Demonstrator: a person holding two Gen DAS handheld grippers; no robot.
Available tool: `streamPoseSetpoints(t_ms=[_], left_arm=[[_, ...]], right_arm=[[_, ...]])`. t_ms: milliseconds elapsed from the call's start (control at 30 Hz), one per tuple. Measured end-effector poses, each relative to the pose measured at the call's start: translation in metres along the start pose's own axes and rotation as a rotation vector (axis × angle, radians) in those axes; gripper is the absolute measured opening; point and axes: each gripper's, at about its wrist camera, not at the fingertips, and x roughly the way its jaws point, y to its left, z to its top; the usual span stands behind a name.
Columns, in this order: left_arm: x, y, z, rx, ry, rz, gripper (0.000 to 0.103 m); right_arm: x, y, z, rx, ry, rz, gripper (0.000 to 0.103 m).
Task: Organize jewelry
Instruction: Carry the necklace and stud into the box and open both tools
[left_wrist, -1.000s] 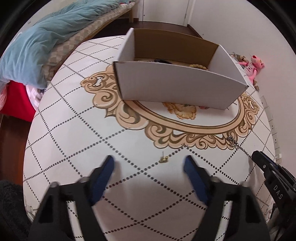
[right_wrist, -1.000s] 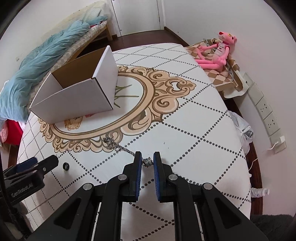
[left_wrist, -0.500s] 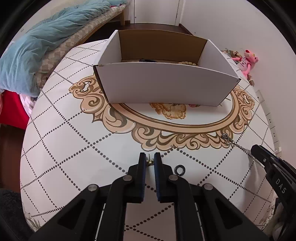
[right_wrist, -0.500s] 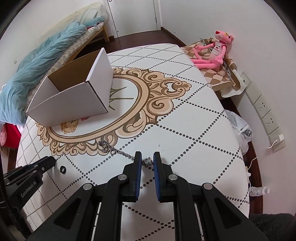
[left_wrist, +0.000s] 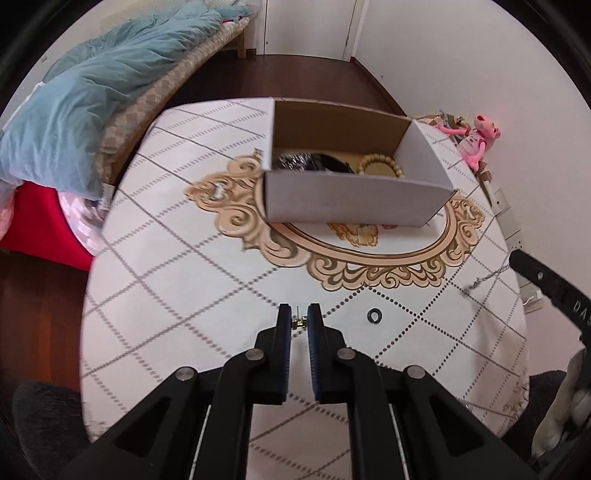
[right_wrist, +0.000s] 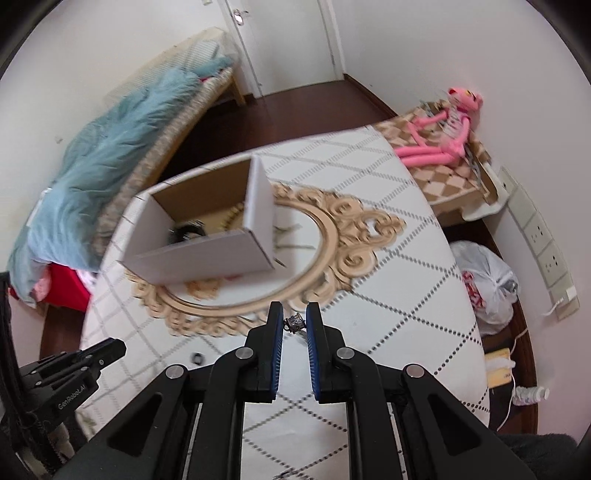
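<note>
My left gripper (left_wrist: 298, 318) is shut on a small gold earring (left_wrist: 297, 324) and holds it just above the patterned table (left_wrist: 177, 280). My right gripper (right_wrist: 294, 316) is shut on the metal bead of a silver chain (right_wrist: 295, 322). In the left wrist view the chain (left_wrist: 487, 277) dangles off the table from the right gripper (left_wrist: 517, 258). A white cardboard box (left_wrist: 354, 201) stands open on the gold ornament, beyond both grippers. Inside it lie a wooden bead bracelet (left_wrist: 380, 164) and a dark item (left_wrist: 314, 161). A small black ring (left_wrist: 374, 315) lies on the table between the grippers.
A bed with a blue blanket (left_wrist: 85, 103) runs along the table's far left. A pink plush toy (right_wrist: 447, 129) sits on a checked stand at the right. Below the right table edge are a plastic bag (right_wrist: 487, 288) and wall sockets (right_wrist: 543, 240).
The left gripper came down and closed on the earring, then lifted it off the table. The right gripper rose with the chain, which now hangs free. The box looks farther below both.
</note>
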Motion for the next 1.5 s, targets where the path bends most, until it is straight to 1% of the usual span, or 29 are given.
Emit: streamPoseSetpoints(t_ms=[100, 233, 333, 400, 500, 533, 667, 833, 1000, 1133, 1267, 1300, 1333, 1367, 1400, 1433, 1467, 1500], left_arm=[[-0.018, 0.006, 0.006, -0.012, -0.006, -0.017, 0.006], [-0.043, 0.01, 0.025, -0.022, -0.038, -0.056, 0.006], [-0.061, 0.008, 0.05, -0.015, -0.085, -0.071, 0.006], [-0.067, 0.009, 0.066, -0.018, -0.101, -0.086, 0.006], [-0.069, 0.006, 0.092, -0.025, -0.113, -0.117, 0.006], [-0.067, 0.005, 0.103, -0.028, -0.113, -0.126, 0.006], [-0.05, 0.004, 0.126, -0.03, -0.088, -0.14, 0.006], [-0.01, 0.007, 0.152, -0.044, -0.022, -0.14, 0.006], [0.027, 0.007, 0.174, -0.048, 0.045, -0.146, 0.006], [0.047, 0.003, 0.189, -0.025, 0.095, -0.107, 0.009], [0.06, 0.004, 0.196, -0.032, 0.136, -0.059, 0.011], [0.06, 0.005, 0.196, -0.033, 0.136, -0.028, 0.011], [0.06, 0.007, 0.195, -0.035, 0.131, -0.012, 0.013], [0.059, 0.009, 0.194, -0.038, 0.128, 0.004, 0.02], [0.058, 0.01, 0.192, -0.04, 0.125, 0.023, 0.028], [0.057, 0.012, 0.19, -0.041, 0.119, 0.04, 0.05], [0.056, 0.014, 0.187, -0.041, 0.111, 0.059, 0.071], [0.055, 0.017, 0.183, -0.04, 0.097, 0.081, 0.077]], right_arm=[[-0.016, 0.008, 0.01, -0.009, -0.013, 0.034, 0.013], [-0.041, 0.017, 0.03, -0.008, -0.034, 0.107, 0.013], [-0.056, 0.025, 0.049, -0.011, -0.052, 0.161, 0.013], [-0.061, 0.034, 0.065, -0.034, -0.067, 0.185, 0.013], [-0.059, 0.047, 0.086, -0.064, -0.067, 0.208, 0.013], [-0.055, 0.052, 0.095, -0.079, -0.062, 0.213, 0.013], [-0.035, 0.064, 0.119, -0.105, -0.032, 0.218, 0.013], [0.012, 0.073, 0.143, -0.112, 0.049, 0.215, 0.013], [0.065, 0.073, 0.155, -0.104, 0.141, 0.196, 0.013], [0.098, 0.07, 0.164, -0.1, 0.208, 0.173, 0.013], [0.12, 0.07, 0.169, -0.122, 0.282, 0.117, 0.014], [0.121, 0.069, 0.169, -0.127, 0.288, 0.106, 0.015], [0.122, 0.068, 0.169, -0.132, 0.292, 0.092, 0.021], [0.121, 0.067, 0.169, -0.136, 0.291, 0.081, 0.038], [0.119, 0.066, 0.168, -0.14, 0.289, 0.071, 0.049], [0.116, 0.066, 0.166, -0.146, 0.281, 0.056, 0.067], [0.114, 0.065, 0.165, -0.155, 0.275, 0.041, 0.075], [0.112, 0.065, 0.161, -0.171, 0.27, 0.001, 0.075]])
